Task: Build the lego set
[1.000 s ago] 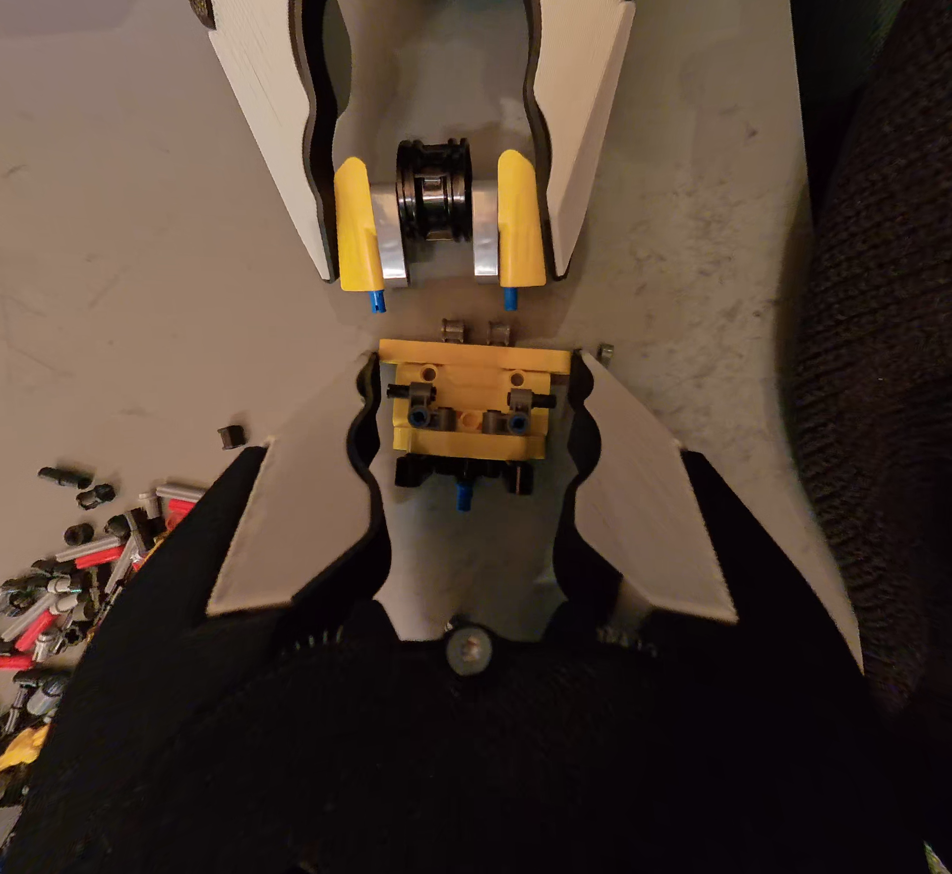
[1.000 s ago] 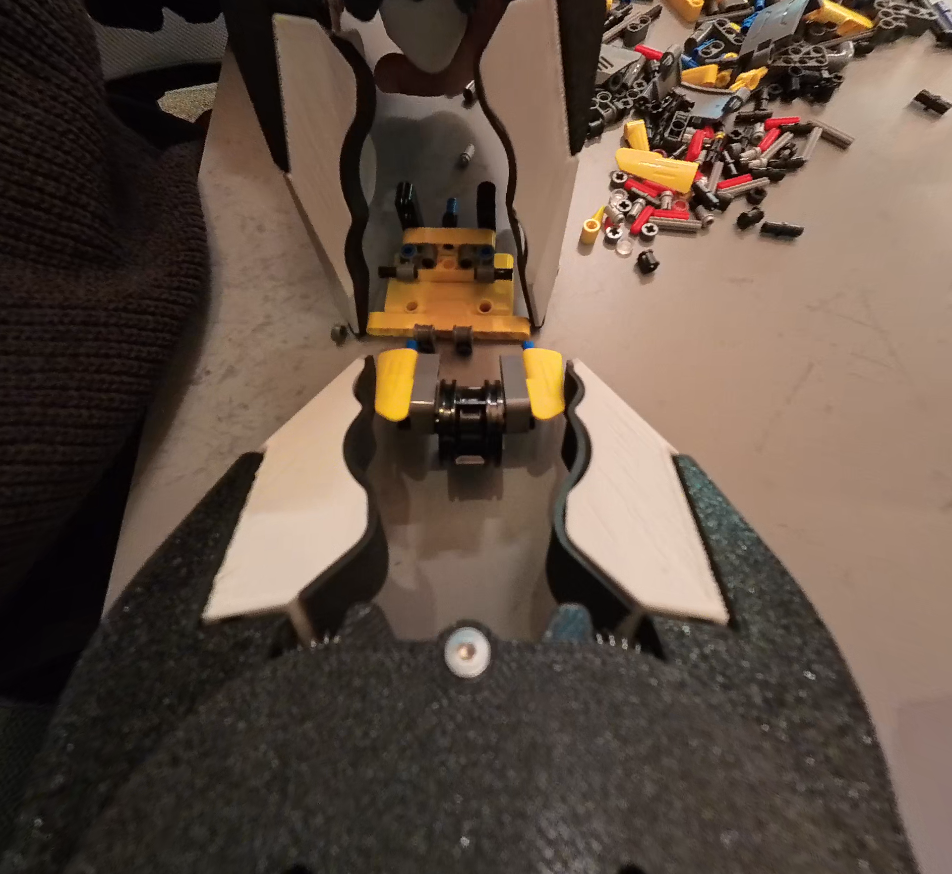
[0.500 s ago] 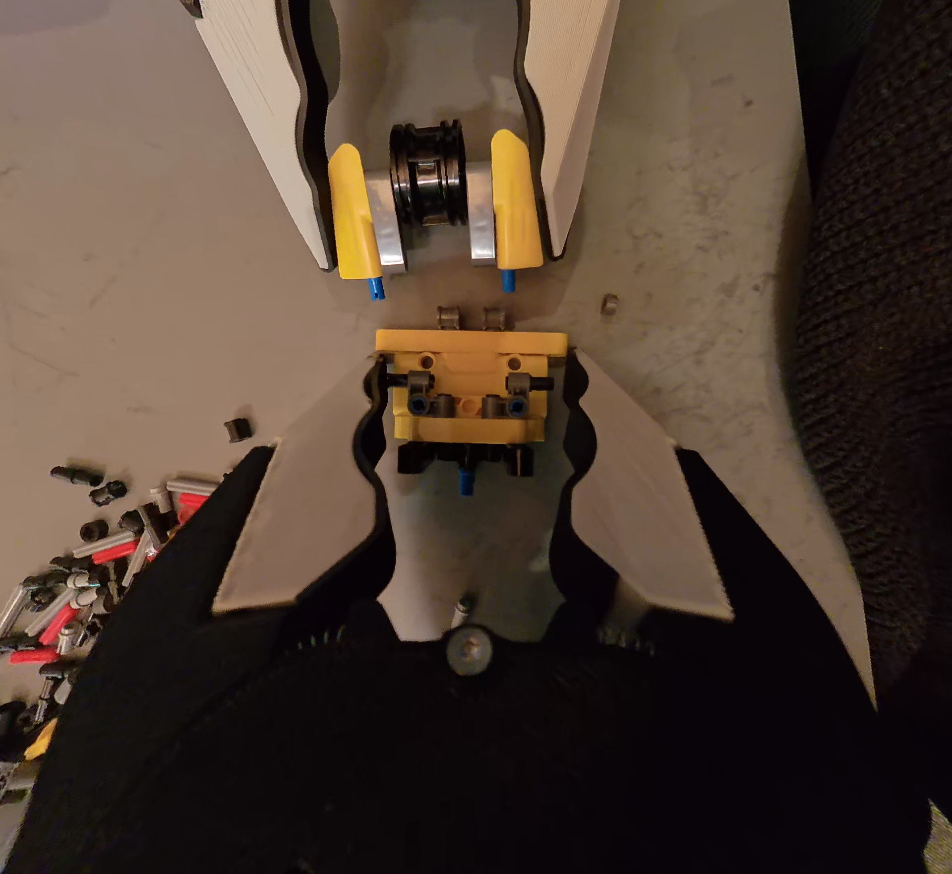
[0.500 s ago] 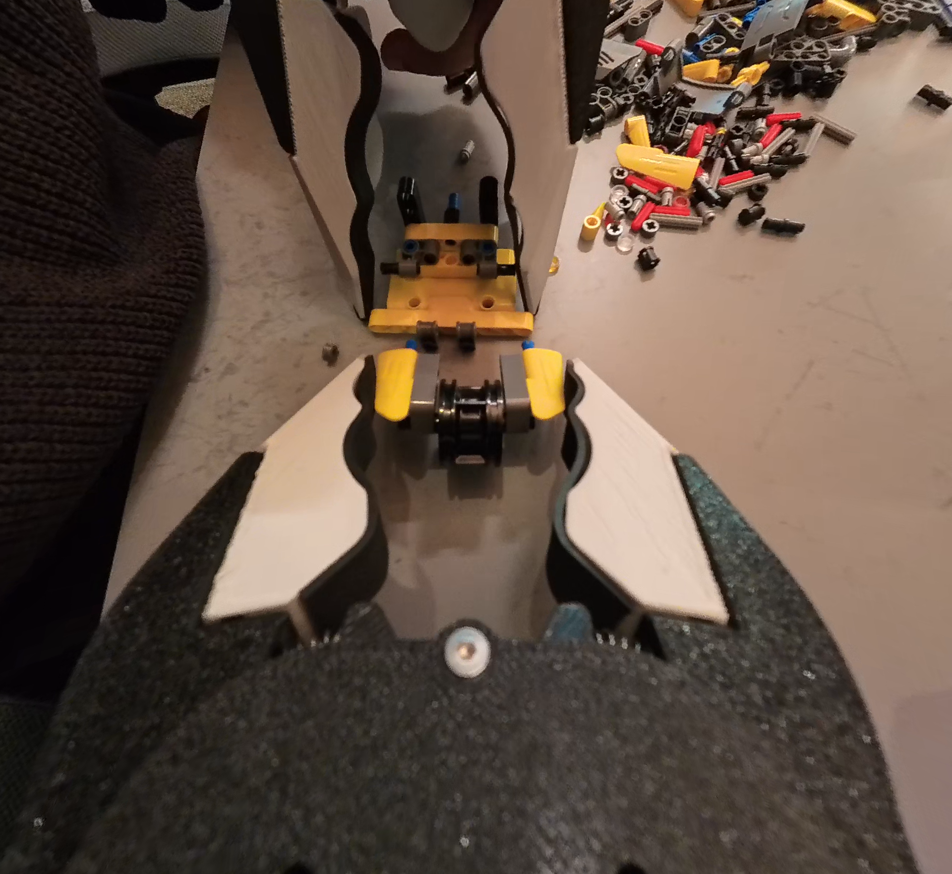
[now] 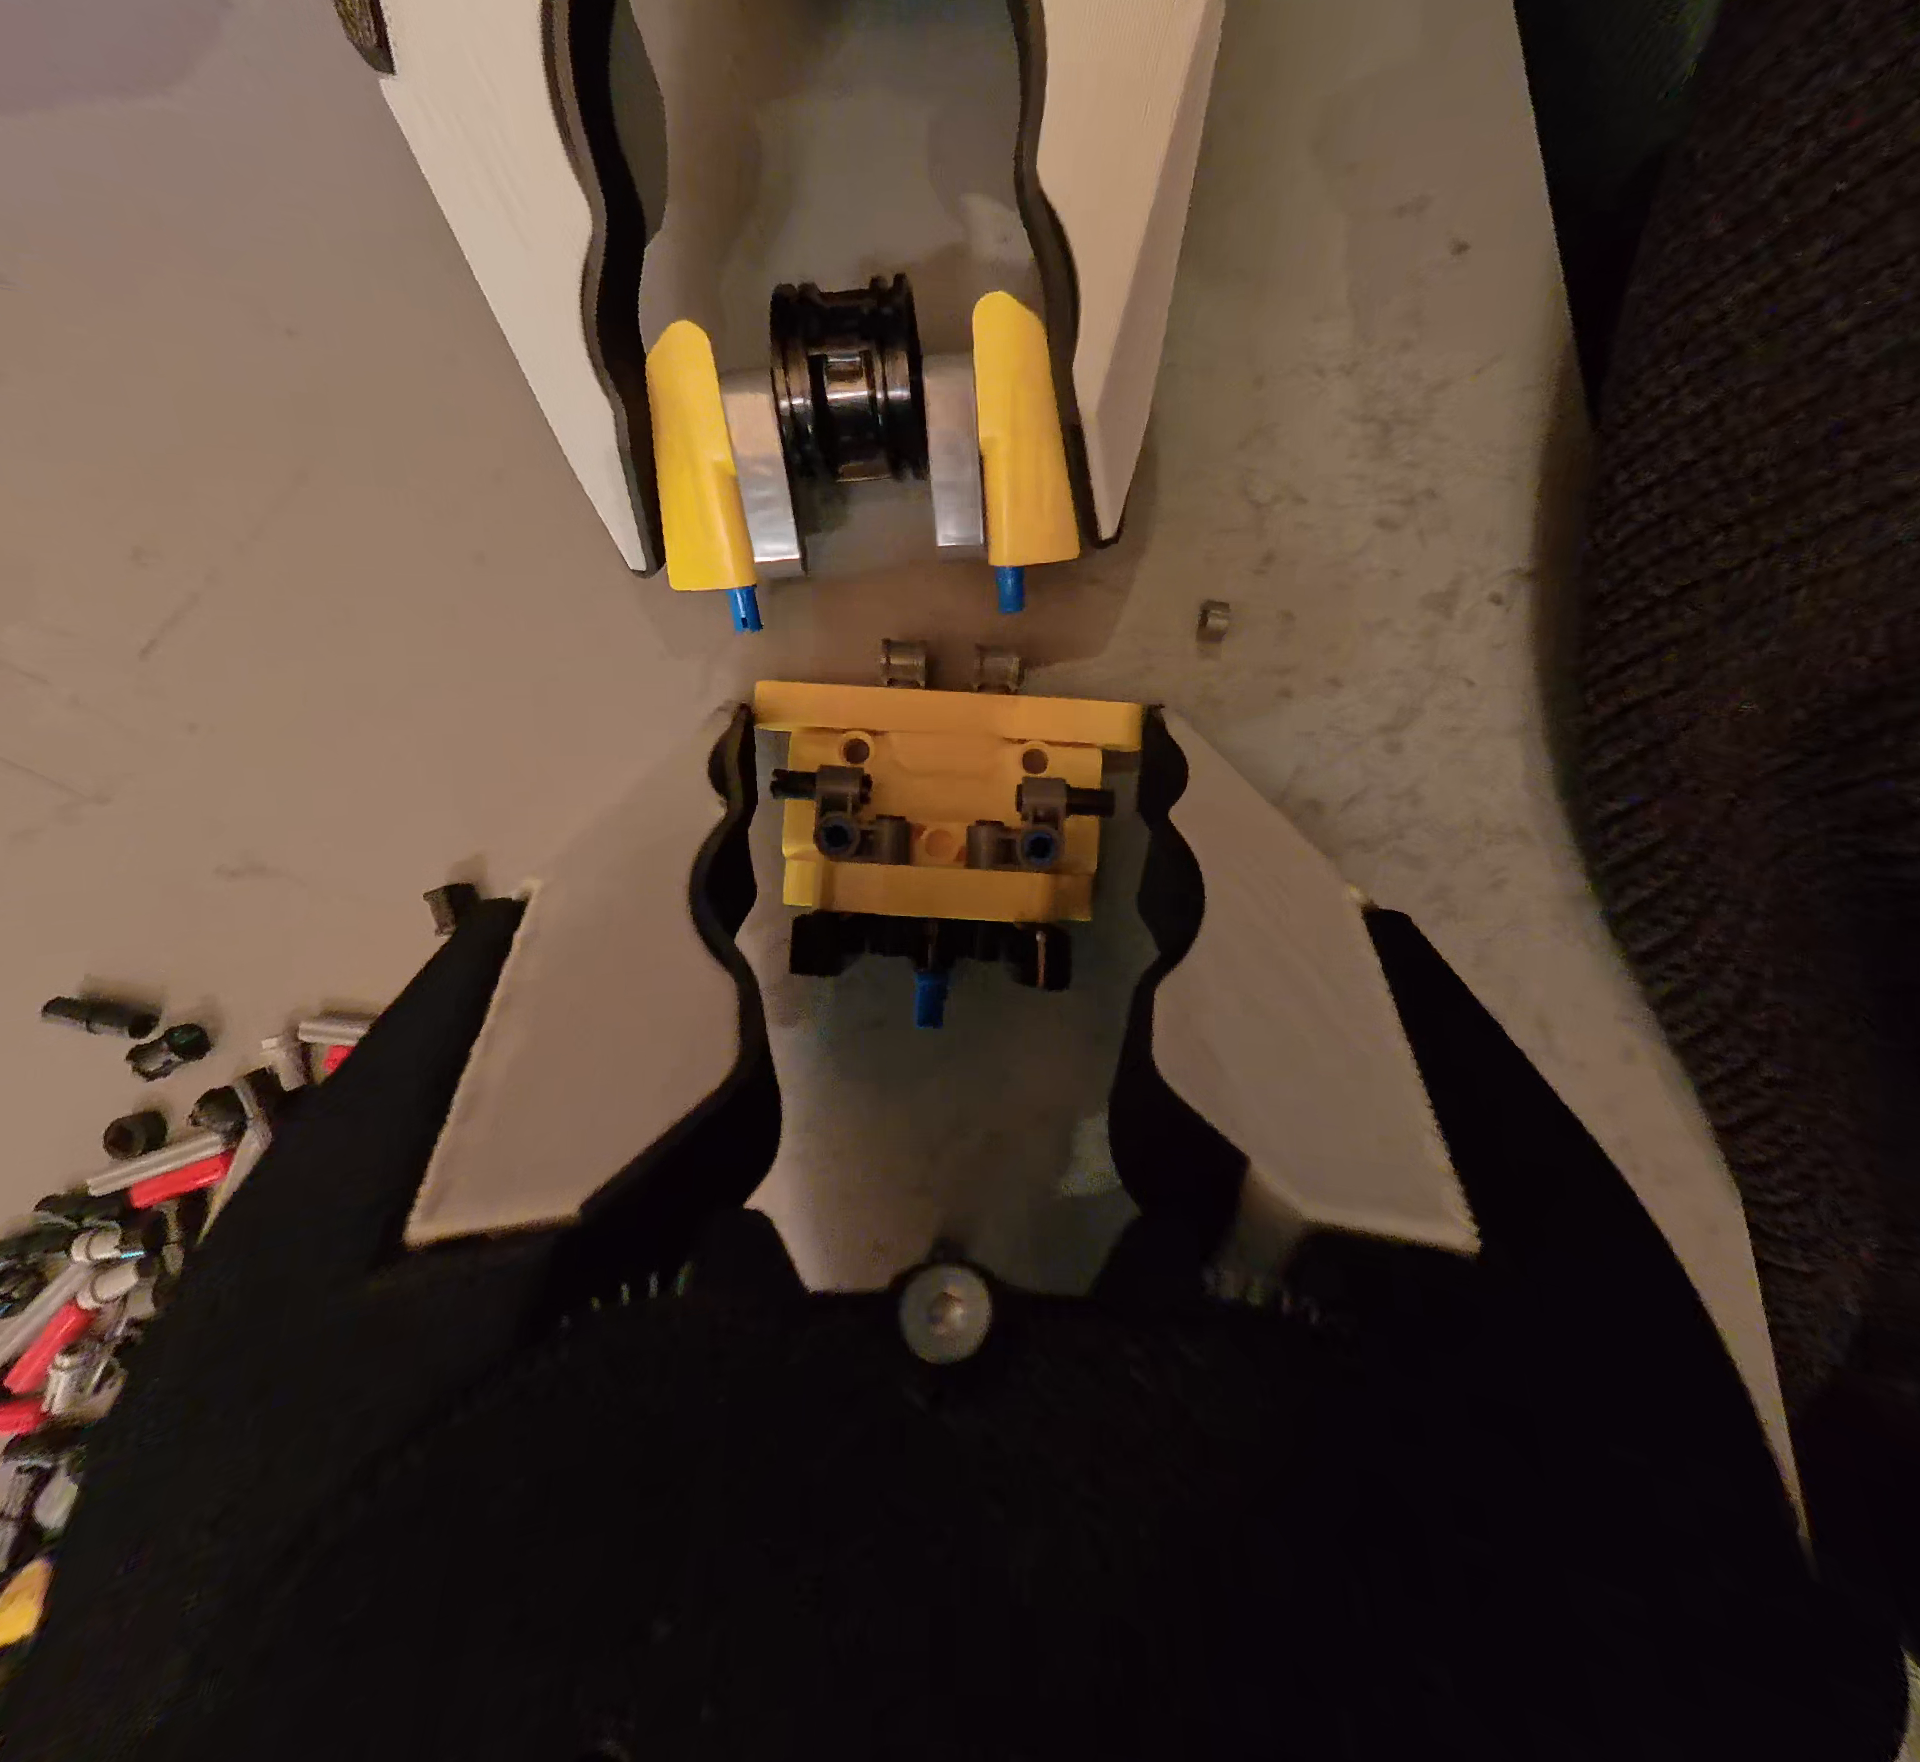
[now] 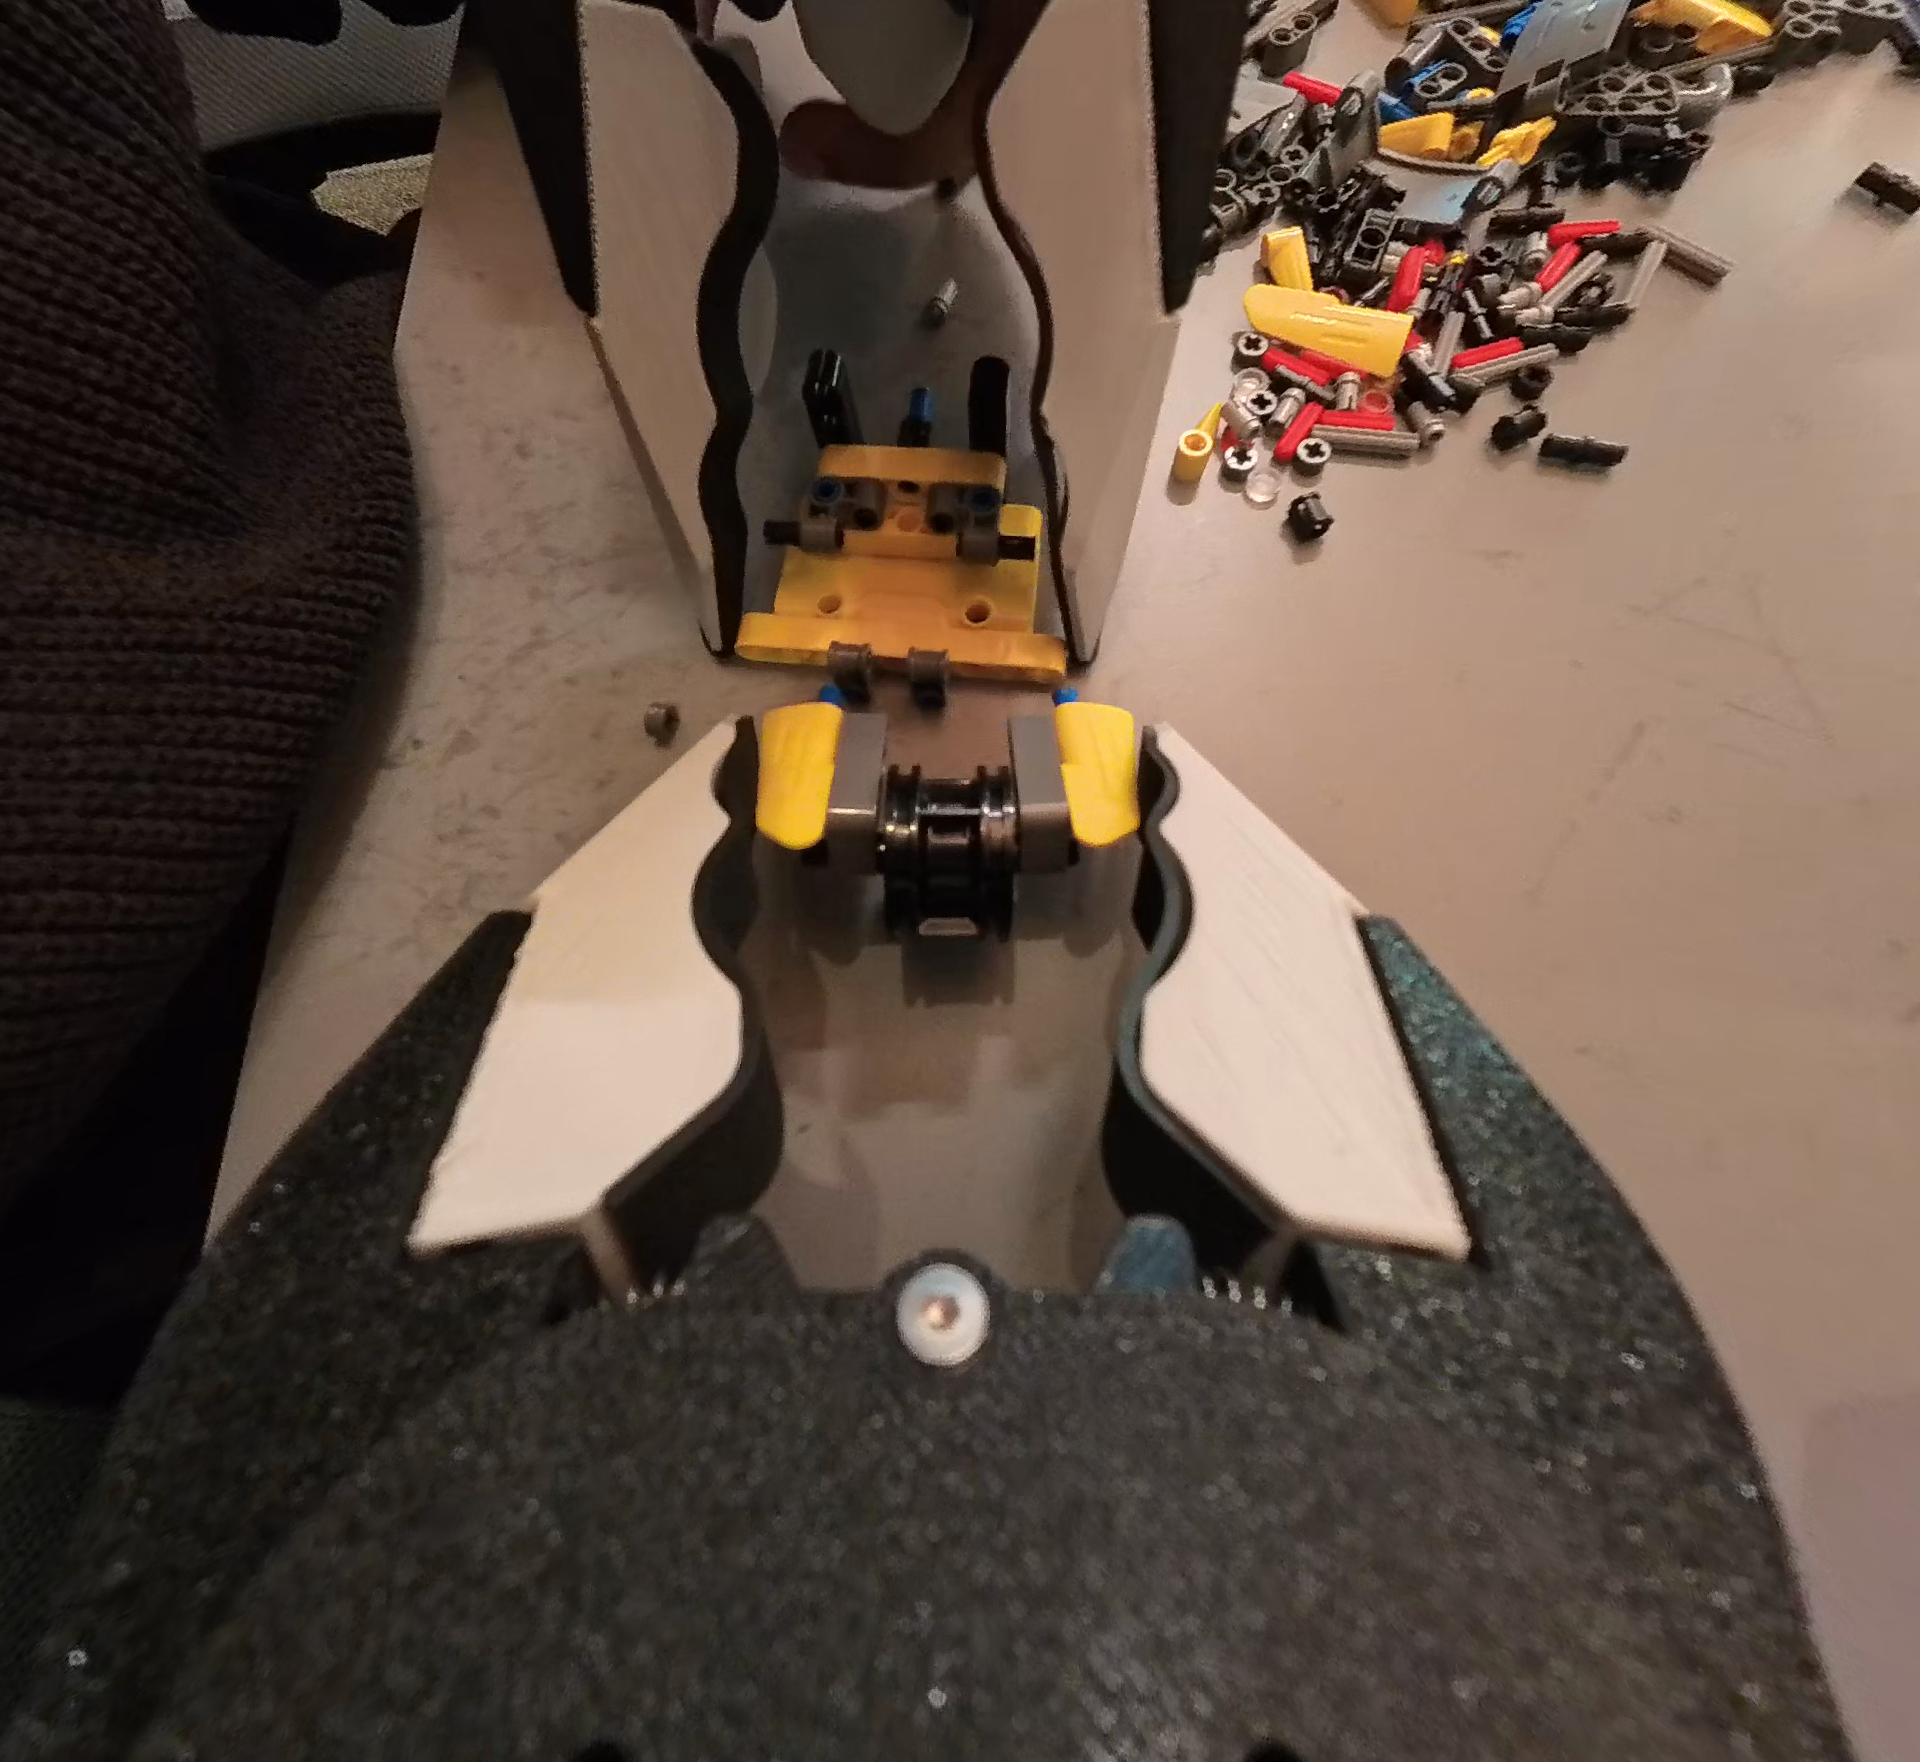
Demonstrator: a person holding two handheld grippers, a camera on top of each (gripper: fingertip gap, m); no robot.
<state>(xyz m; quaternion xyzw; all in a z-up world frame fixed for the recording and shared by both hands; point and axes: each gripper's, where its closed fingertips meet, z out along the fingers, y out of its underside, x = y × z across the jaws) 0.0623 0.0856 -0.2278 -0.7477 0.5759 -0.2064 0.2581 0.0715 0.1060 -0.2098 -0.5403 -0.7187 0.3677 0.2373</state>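
My left gripper [image 5: 945, 725] is shut on a yellow block assembly [image 5: 940, 777] with grey connectors and blue pins, and two grey connectors stick out of its far edge. My right gripper [image 6: 940, 741] is shut on a black wheel assembly [image 6: 945, 819] with grey beams and yellow curved panels on both sides. The two grippers face each other tip to tip just above the table [image 5: 260, 465]. Blue pins [image 5: 743, 611] on the wheel assembly point at the yellow block across a small gap. The right gripper [image 5: 873, 549] and the wheel assembly [image 5: 852, 403] also show in the left wrist view. The left gripper [image 6: 899, 647] and the yellow block [image 6: 894, 590] show in the right wrist view.
A pile of loose black, yellow, red and grey building pieces [image 6: 1507, 206] lies on the table beside the grippers, and it also shows in the left wrist view [image 5: 104, 1193]. A small grey bush [image 5: 1214, 619] lies near the fingertips. Dark knitted fabric [image 6: 156, 465] borders the table edge. Less than 4 cm separates the two grippers' tips.
Both grippers have drifted a little over the table while keeping their holds. The gap between the wheel assembly's blue pins and the yellow block is slightly narrower.
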